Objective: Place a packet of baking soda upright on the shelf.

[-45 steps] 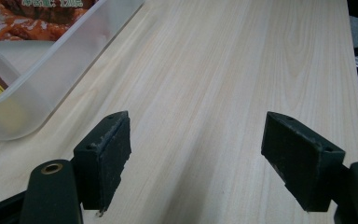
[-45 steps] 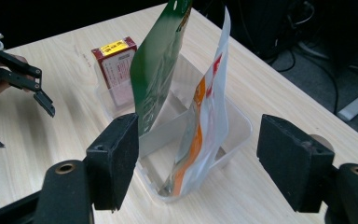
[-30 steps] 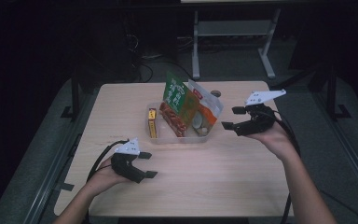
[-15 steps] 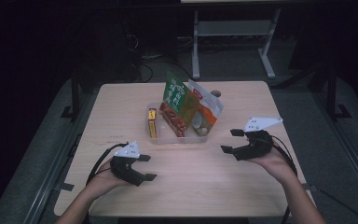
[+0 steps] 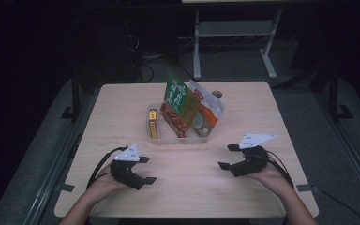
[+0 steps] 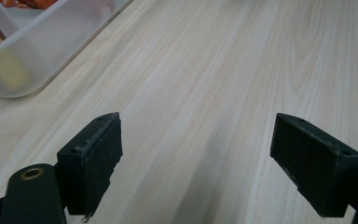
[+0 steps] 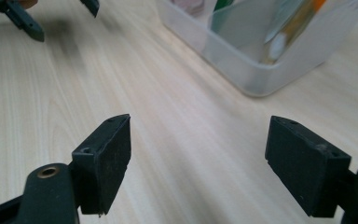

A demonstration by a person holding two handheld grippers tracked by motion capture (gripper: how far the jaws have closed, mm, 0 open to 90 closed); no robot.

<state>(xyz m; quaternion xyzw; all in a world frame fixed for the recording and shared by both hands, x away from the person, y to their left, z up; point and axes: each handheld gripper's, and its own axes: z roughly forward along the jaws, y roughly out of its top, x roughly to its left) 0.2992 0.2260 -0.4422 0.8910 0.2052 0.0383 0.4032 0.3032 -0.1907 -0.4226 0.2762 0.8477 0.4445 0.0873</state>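
A clear plastic bin point(image 5: 155, 138) stands mid-table on the wooden table point(image 5: 122, 108), packed with snack bags: a green one point(image 5: 177, 96), a red and orange one point(image 5: 206, 110), and a yellow box point(image 5: 153, 124). My left gripper point(image 5: 146, 169) rests open near the front left, empty, its jaws wide over bare wood point(image 6: 196, 130); the bin's corner point(image 6: 23, 56) shows up-left. My right gripper point(image 5: 228, 156) lies open at the front right, nothing between its pads; the bin point(image 7: 261, 51) is ahead of it.
Beyond the table's far edge stand a metal frame's legs point(image 5: 234, 42) on a dark floor with cables. A small round object point(image 5: 217, 93) lies behind the bin. The other gripper point(image 7: 28, 18) shows at the top left of the right gripper view.
My right gripper has come down from beside the bin's right end to the table's front right. The left gripper has stayed nearly where it was.
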